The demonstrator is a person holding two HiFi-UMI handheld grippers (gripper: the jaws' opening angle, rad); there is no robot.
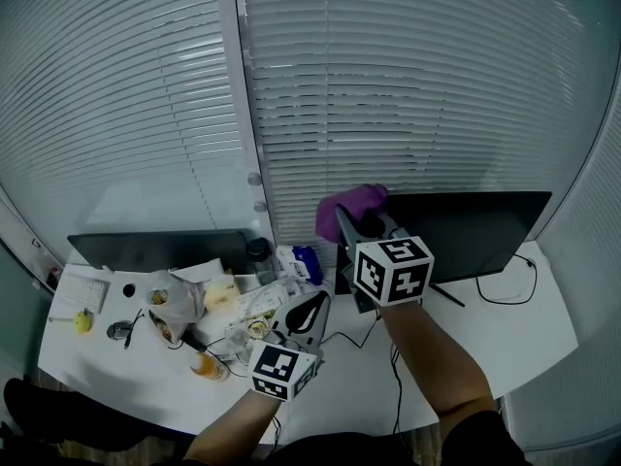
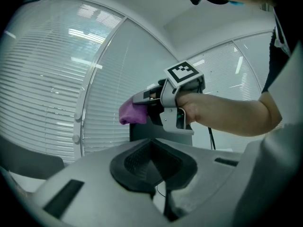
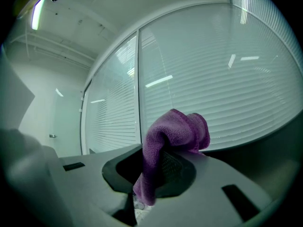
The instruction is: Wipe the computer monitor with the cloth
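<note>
A purple cloth (image 1: 349,205) is bunched in my right gripper (image 1: 347,223), which is shut on it and held up at the top left corner of the dark right-hand monitor (image 1: 471,231). In the right gripper view the cloth (image 3: 176,132) drapes over the jaws (image 3: 156,169), with the monitor's dark edge (image 3: 267,150) at the lower right. My left gripper (image 1: 309,314) hangs lower over the desk clutter, shut and empty. Its own view looks up past its jaws (image 2: 154,169) at the right gripper (image 2: 140,100), the cloth (image 2: 132,112) and the monitor (image 2: 142,132).
A second monitor (image 1: 160,249) stands at the left of the white desk (image 1: 485,348). Between the monitors lie a dark-capped bottle (image 1: 260,255), a blue pack (image 1: 309,260), a bag (image 1: 165,304), an orange bottle (image 1: 206,365) and papers. Cables (image 1: 505,294) trail at the right. Window blinds (image 1: 388,85) are behind.
</note>
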